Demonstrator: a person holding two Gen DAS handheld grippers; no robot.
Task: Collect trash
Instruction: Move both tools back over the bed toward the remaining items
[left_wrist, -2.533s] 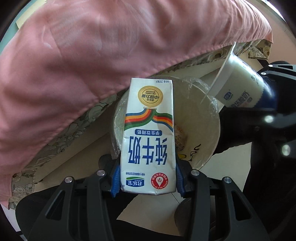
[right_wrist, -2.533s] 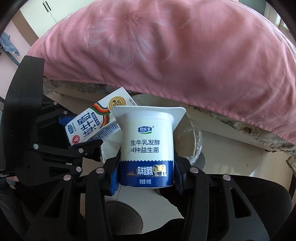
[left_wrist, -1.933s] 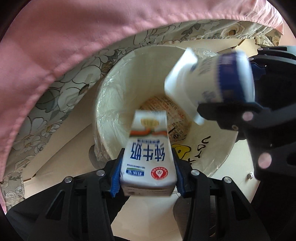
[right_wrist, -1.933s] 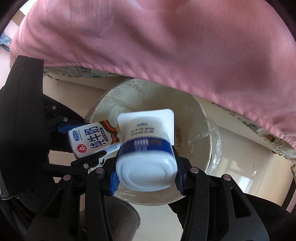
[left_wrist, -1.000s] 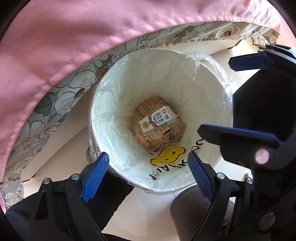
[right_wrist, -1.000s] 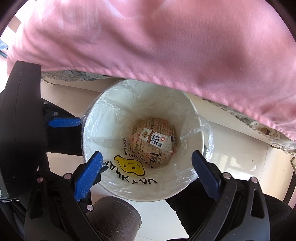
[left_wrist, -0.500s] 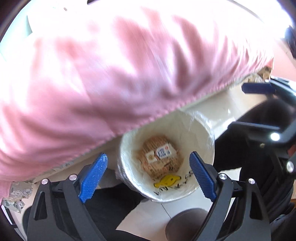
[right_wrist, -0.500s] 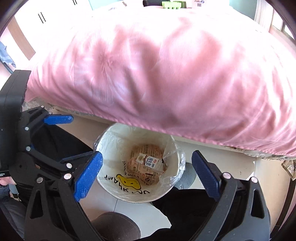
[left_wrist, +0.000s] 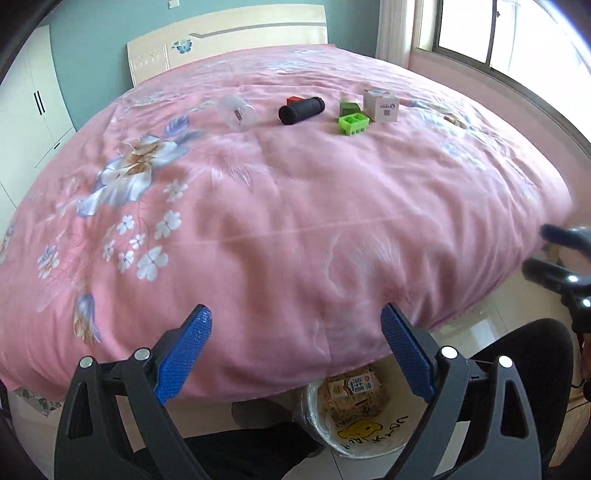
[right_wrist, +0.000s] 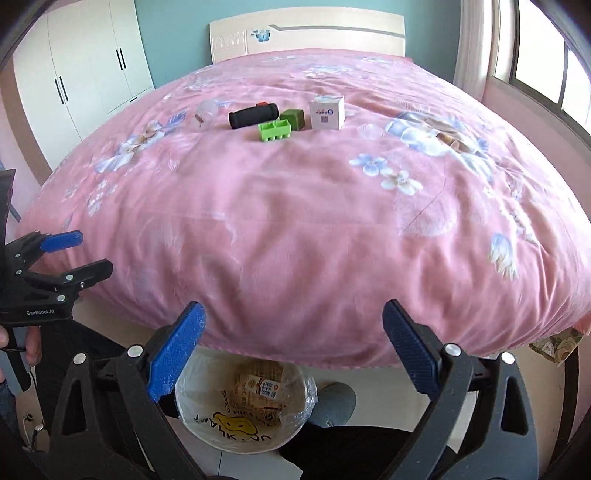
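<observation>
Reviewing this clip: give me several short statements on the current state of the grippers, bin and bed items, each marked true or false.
1. The left gripper holds a milk carton. False: it is open and empty.
2. The right gripper is open. True.
3. The trash bin stands on the bed. False: it is on the floor at the bed's edge.
4. A black cylinder lies on the pink bedspread. True.
5. A green block is on the bed. True.

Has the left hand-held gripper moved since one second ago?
Yes. The left hand-held gripper has risen and pulled back from the trash bin, which now sits low and small, and faces the bed.
</observation>
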